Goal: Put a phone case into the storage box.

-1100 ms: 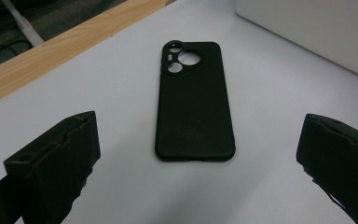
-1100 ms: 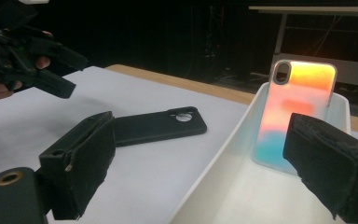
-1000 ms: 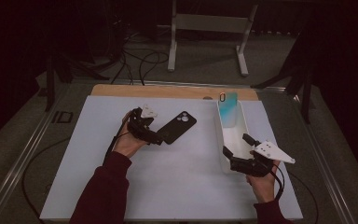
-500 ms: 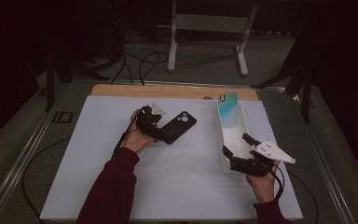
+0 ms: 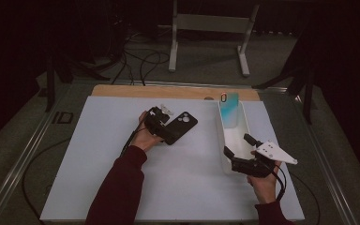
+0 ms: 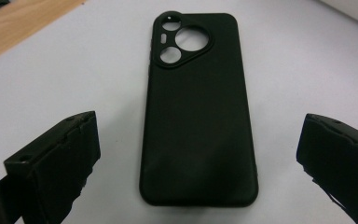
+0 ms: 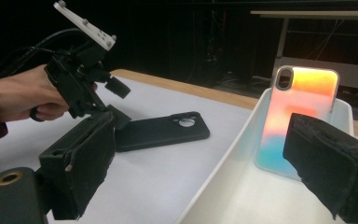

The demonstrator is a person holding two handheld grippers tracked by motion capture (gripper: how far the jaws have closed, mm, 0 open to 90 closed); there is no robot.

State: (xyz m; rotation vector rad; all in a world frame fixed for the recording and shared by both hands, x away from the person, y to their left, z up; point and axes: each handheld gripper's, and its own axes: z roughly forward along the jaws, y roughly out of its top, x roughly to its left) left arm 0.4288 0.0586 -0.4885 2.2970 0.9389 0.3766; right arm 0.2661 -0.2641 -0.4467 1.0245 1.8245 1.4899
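With jaws apart, left gripper (image 6: 198, 154) straddles black phone case (image 6: 198, 107), seemingly untouched, flat on mat.

Matt blk rubbery phone case (image 6: 198, 107)

Dark room, grey floor (image 5: 206, 75), white metal stand (image 5: 209, 23), cables (image 5: 140, 61)

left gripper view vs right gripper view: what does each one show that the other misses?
Left gripper view alone: the three cut-outs in the camera corner of the black rubbery phone case, lying flat between the left gripper's open jaws. Right gripper view alone: the iridescent orange-to-blue phone case leaning upright inside the white plastic bin, the person's hand, and the right gripper's open jaws. Both share the black case and the white table mat.
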